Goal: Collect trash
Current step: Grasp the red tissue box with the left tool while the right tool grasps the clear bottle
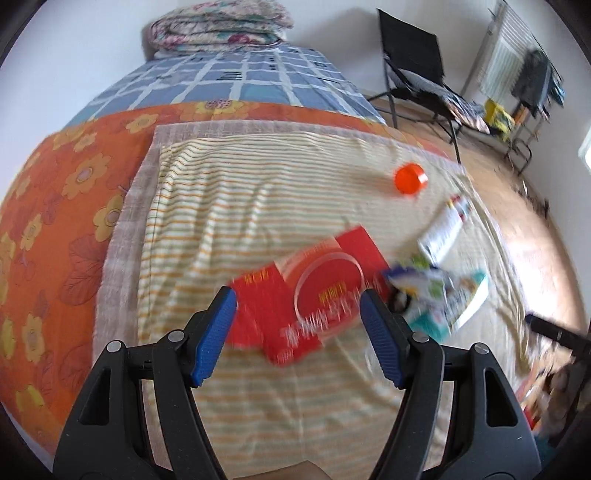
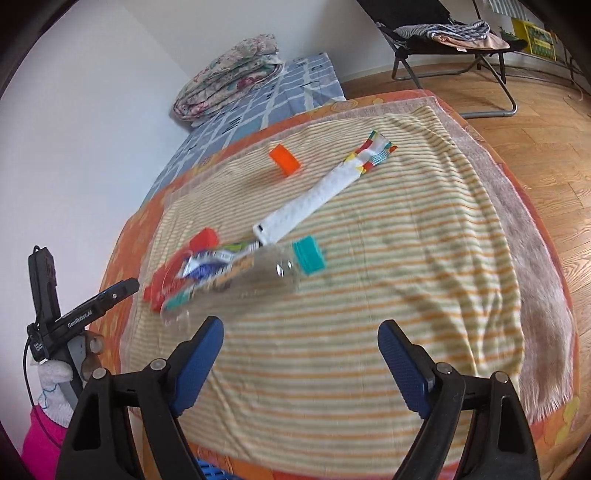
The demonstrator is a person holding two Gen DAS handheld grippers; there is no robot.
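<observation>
Trash lies on a striped towel (image 1: pixel 258 192) on the bed. My left gripper (image 1: pixel 297 299) hangs open just above red packets (image 1: pixel 273 314), over which a clear round rim (image 1: pixel 328 284) lies. Crumpled wrappers (image 1: pixel 436 291), a white wrapper (image 1: pixel 443 229) and an orange cap (image 1: pixel 410 179) lie to their right. In the right wrist view my right gripper (image 2: pixel 301 328) is open over bare towel (image 2: pixel 369 258). Beyond it lie a clear bottle with a teal cap (image 2: pixel 310 254), a long white wrapper (image 2: pixel 314 195), the orange cap (image 2: pixel 284 158) and the red packets (image 2: pixel 166 280). The left gripper's fingers (image 2: pixel 110 293) show at the left.
An orange flowered blanket (image 1: pixel 66 229) and a blue checked sheet (image 1: pixel 240 81) lie under the towel, with a folded quilt (image 1: pixel 221 26) at the far end. A black folding chair (image 2: pixel 454 40) stands on the wooden floor (image 2: pixel 546 147). A gloved hand (image 2: pixel 51 376) is at lower left.
</observation>
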